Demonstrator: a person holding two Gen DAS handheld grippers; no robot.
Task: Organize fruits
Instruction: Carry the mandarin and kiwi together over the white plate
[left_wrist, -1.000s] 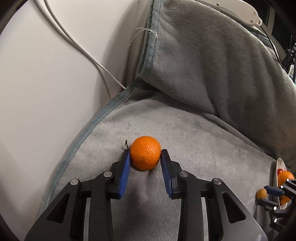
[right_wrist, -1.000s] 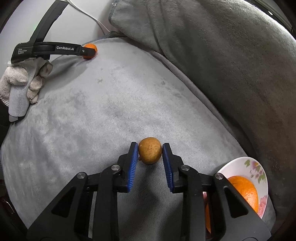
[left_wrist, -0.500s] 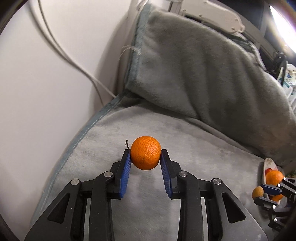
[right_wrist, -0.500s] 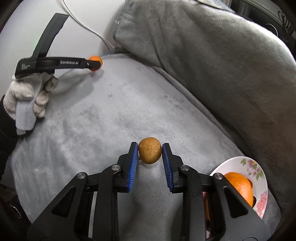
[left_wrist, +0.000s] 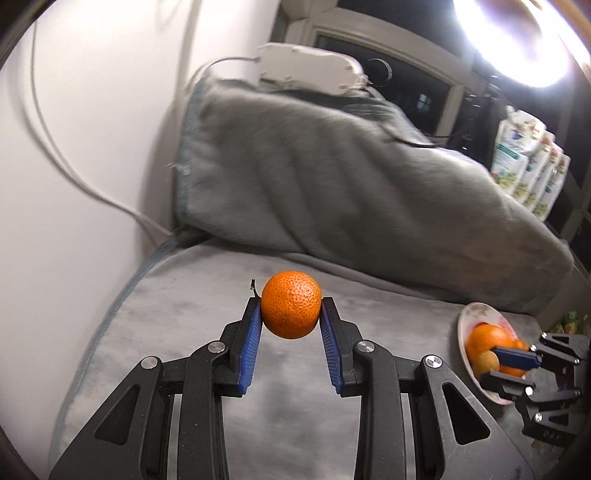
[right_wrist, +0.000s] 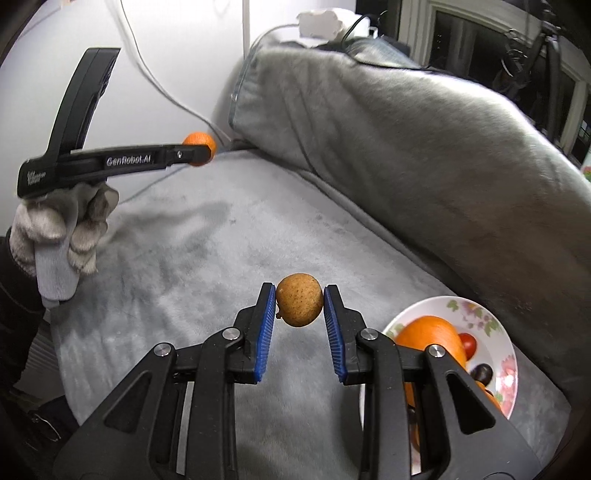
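My left gripper (left_wrist: 290, 317) is shut on a small orange tangerine (left_wrist: 290, 309) and holds it in the air above the grey sofa seat (left_wrist: 192, 306). It also shows in the right wrist view (right_wrist: 199, 148) at upper left. My right gripper (right_wrist: 300, 306) is shut on a small brown speckled fruit (right_wrist: 299, 305), lifted above the seat, just left of a floral plate (right_wrist: 495, 332). The plate holds a large orange (right_wrist: 428, 332), a small red fruit (right_wrist: 469, 343) and a dark fruit (right_wrist: 482, 372). In the left wrist view the plate (left_wrist: 467, 314) sits at far right, with the right gripper (left_wrist: 491, 363) over it.
A grey cushion (right_wrist: 406, 147) forms the sofa back behind the seat. A white wall with a cable (left_wrist: 55, 155) stands on the left. A white device (left_wrist: 306, 68) lies on top of the cushion. Printed pouches (left_wrist: 524, 162) stand at the far right.
Both grippers have risen off the seat with their fruits. The right gripper has moved closer to the plate; both views now tilt up toward the sofa back.
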